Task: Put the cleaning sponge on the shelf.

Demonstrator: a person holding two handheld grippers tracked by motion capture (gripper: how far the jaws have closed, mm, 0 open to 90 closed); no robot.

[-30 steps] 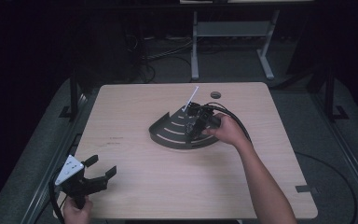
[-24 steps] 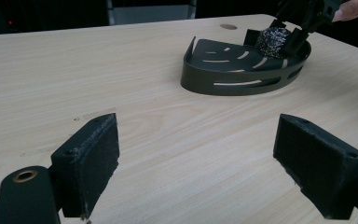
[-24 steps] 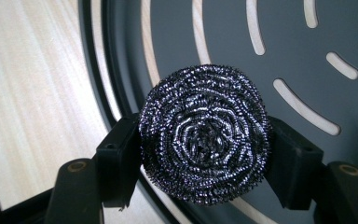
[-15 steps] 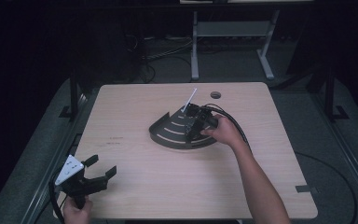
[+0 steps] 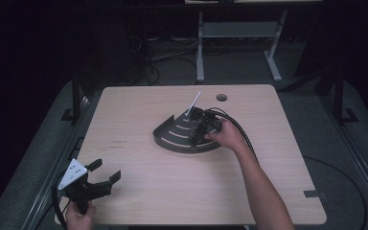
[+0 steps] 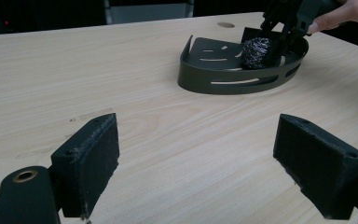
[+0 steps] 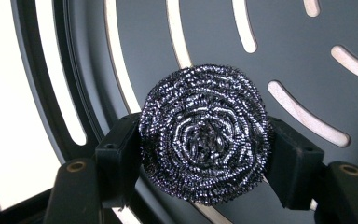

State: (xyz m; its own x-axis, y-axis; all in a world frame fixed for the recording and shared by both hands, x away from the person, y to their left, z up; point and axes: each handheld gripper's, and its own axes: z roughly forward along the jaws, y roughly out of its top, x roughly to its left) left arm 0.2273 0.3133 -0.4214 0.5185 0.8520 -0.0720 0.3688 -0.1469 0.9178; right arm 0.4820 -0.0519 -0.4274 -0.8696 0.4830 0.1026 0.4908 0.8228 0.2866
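Starting nearest the person, one left hand-held gripper (image 5: 99, 181) is seen at the front left corner of the single desk (image 5: 139, 201), its two jaws spread wide apart with nothing between them. Farther off, near the middle of the desk, one dark slotted tray (image 5: 172, 139) is found, and inside it one steel wool scourer (image 7: 204, 133) is clamped between the two jaws of the right hand-held gripper (image 7: 204, 154). One round hole (image 5: 221, 97) is counted at the desk's far edge.

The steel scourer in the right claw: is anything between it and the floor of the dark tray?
Nothing visible. The right claw grips the steel scourer from both sides, directly over the dark tray. Its slotted floor below looks bare.
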